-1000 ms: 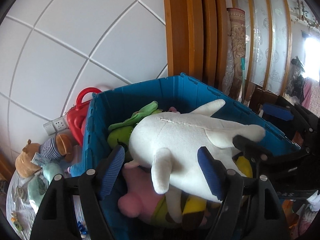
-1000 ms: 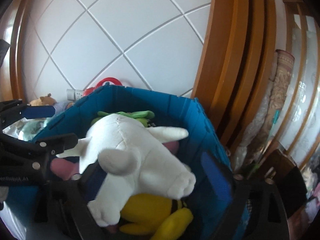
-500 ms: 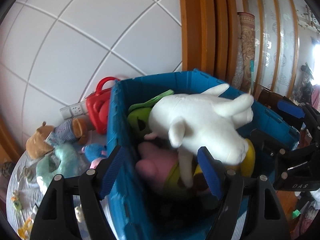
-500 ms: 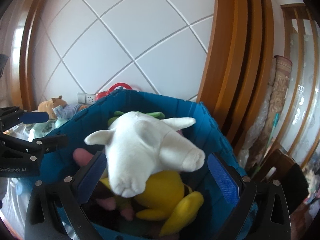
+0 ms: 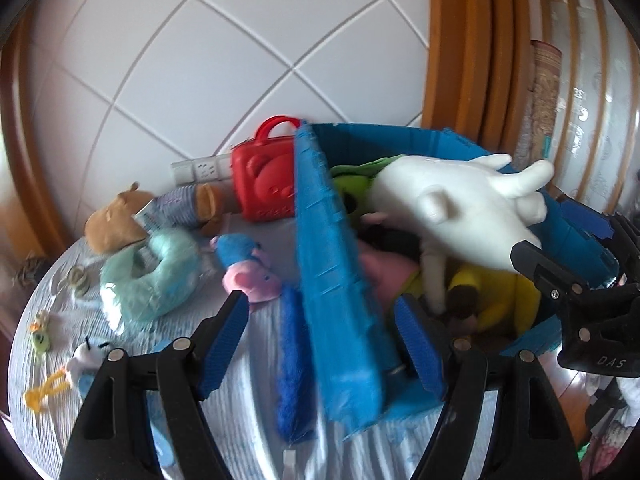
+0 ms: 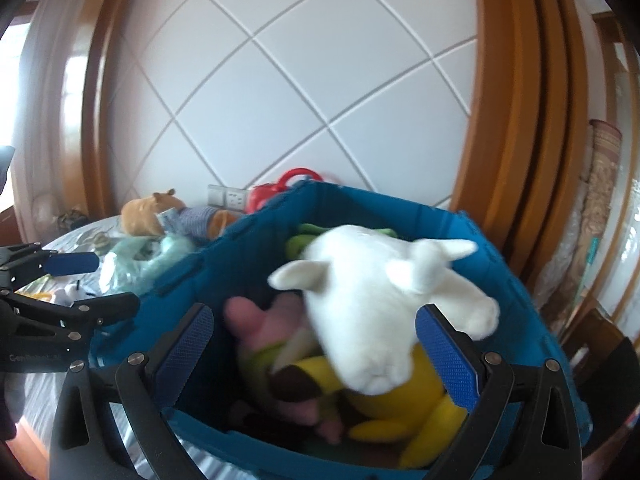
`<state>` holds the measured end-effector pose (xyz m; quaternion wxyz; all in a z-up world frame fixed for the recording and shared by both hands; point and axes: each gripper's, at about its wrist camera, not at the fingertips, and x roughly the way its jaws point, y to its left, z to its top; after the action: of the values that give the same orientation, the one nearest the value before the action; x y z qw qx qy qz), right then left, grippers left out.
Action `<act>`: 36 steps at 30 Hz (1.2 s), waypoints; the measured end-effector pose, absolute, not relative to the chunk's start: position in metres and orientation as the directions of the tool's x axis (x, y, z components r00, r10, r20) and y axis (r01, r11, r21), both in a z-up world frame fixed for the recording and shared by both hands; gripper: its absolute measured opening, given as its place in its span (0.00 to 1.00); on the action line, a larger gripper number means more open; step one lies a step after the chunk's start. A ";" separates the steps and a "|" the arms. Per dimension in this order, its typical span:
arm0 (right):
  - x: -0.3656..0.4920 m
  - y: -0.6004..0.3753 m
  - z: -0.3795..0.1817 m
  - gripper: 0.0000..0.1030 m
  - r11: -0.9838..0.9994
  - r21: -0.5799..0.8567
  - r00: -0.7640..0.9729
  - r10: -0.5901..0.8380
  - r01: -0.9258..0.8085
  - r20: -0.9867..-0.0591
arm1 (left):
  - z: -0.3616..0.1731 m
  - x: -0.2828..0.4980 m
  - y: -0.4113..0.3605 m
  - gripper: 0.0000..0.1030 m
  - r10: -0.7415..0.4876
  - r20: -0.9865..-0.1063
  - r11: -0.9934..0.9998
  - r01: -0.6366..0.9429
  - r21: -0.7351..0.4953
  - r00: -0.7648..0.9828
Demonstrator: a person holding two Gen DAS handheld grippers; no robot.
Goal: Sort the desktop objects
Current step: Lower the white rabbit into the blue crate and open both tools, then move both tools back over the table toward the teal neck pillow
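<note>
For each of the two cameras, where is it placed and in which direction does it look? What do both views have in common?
Left wrist: sits on the left gripper, looking forward over the blue bin's near wall toward the tiled wall; its open fingers show below, the right gripper at the right edge.
Right wrist: sits on the right gripper, looking down into the blue bin; its open fingers show below, the left gripper at the left edge.
Shared: the bin, white plush, yellow plush, red case.
</note>
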<state>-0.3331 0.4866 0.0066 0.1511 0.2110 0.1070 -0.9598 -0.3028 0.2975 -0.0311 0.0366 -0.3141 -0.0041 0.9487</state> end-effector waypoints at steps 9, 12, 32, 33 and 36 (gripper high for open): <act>-0.313 0.415 0.008 0.99 -0.924 -0.155 -0.863 -0.254 0.350 -0.436 | -0.031 -0.281 0.223 0.73 0.063 -0.582 -0.998 -0.040 -0.052 -0.811; -0.305 0.384 0.011 0.99 -0.917 -0.167 -0.863 -0.263 0.363 -0.431 | -0.034 -0.274 0.186 0.73 0.049 -0.590 -0.998 -0.011 -0.068 -0.806; -0.304 0.181 -0.045 1.00 -0.841 -0.140 -0.735 -0.362 0.523 -0.574 | -0.095 -0.252 -0.004 0.73 -0.067 -0.706 -0.982 0.171 -0.078 -0.705; -0.309 0.175 -0.047 1.00 -0.834 -0.137 -0.725 -0.369 0.534 -0.581 | -0.096 -0.254 -0.010 0.73 -0.081 -0.708 -0.978 0.191 -0.078 -0.702; -0.330 0.157 -0.054 1.00 -0.808 -0.128 -0.696 -0.401 0.575 -0.595 | -0.098 -0.262 -0.026 0.73 -0.132 -0.717 -0.964 0.257 -0.068 -0.685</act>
<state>-0.3300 0.1571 -0.0536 0.2688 0.2821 0.1542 -0.9080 -0.2616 -0.0261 -0.0983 -0.1063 -0.3825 -0.0815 0.9142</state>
